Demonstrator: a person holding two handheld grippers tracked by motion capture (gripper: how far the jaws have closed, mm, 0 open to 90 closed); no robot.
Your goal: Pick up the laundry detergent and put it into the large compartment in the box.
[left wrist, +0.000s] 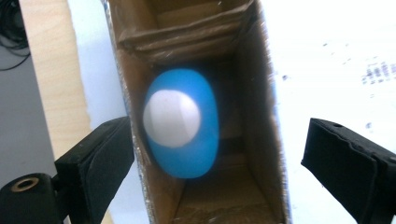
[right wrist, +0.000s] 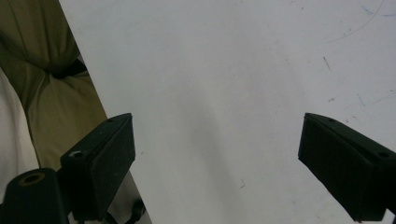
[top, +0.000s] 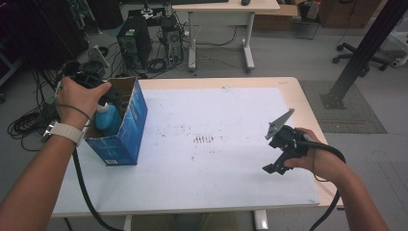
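Both black two-jaw grippers, left [left wrist: 215,163] and right [right wrist: 215,163], stood wide, empty; blue white-capped plastic bottle [left wrist: 181,122] sat upright inside open blue cardboard box [top: 133,126].

Left gripper [top: 91,79] is held high and points down, jaws wide apart with nothing gripped; right gripper [top: 280,156] sits low, tilted down, jaws apparently wide too

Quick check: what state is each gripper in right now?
Left gripper: open above the blue bottle in the box, holding nothing.
Right gripper: open, empty.
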